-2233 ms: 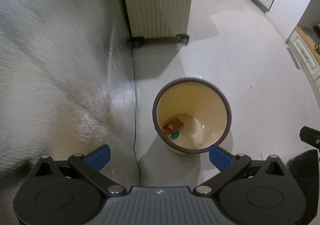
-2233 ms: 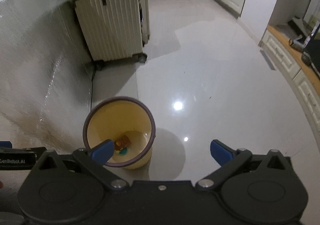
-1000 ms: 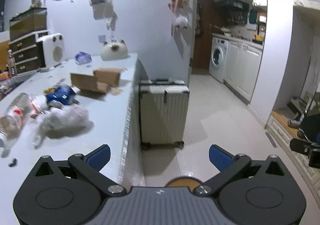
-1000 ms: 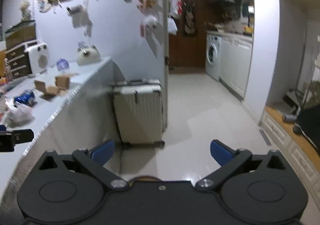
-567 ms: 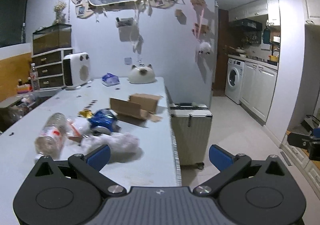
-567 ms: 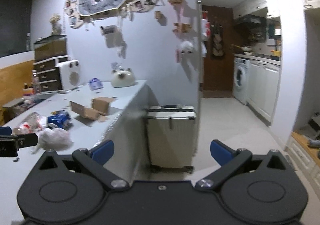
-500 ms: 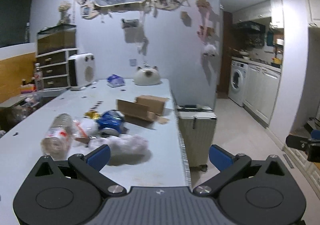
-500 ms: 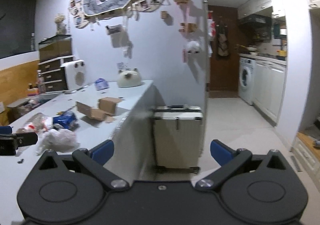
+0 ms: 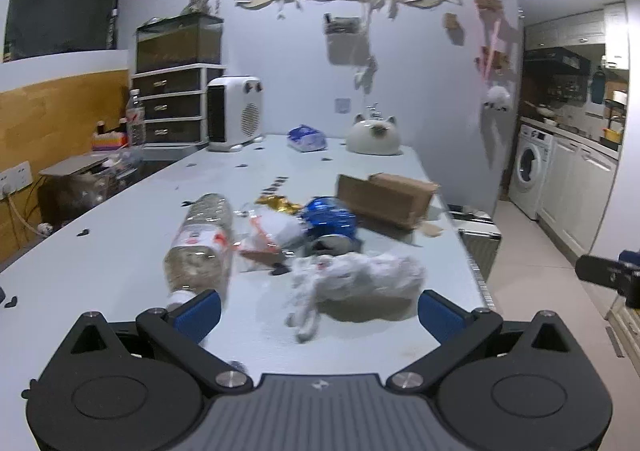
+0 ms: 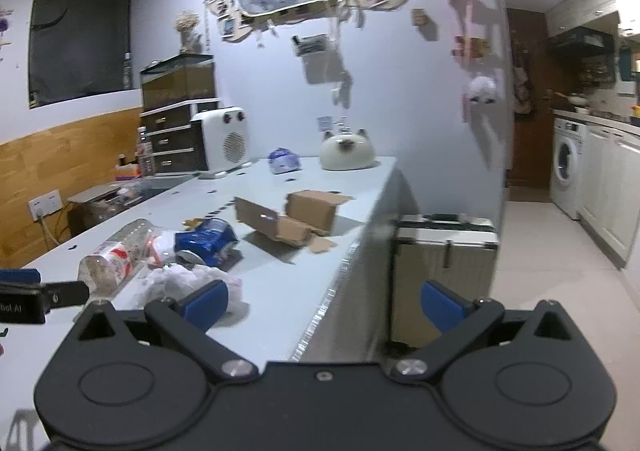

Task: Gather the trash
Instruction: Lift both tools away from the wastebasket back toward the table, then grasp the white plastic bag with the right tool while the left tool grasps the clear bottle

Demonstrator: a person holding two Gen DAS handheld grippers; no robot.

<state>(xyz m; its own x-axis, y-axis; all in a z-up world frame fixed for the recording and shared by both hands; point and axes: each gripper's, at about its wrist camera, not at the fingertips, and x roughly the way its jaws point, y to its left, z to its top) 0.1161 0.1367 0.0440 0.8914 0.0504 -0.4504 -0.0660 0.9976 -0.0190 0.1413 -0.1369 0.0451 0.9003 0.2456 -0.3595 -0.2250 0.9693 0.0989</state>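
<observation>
table edge [image 10: 348,255] beside right tongs [image 10: 322,301]

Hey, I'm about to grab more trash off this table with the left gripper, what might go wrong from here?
Three risks. The crumpled white plastic bag is soft and loose, so the open left gripper may pinch only a flap and drop it. The clear plastic bottle lies on its side and might roll if nudged. The open brown cardboard box sits near the table edge, so a careless sweep may push it to the floor.
</observation>
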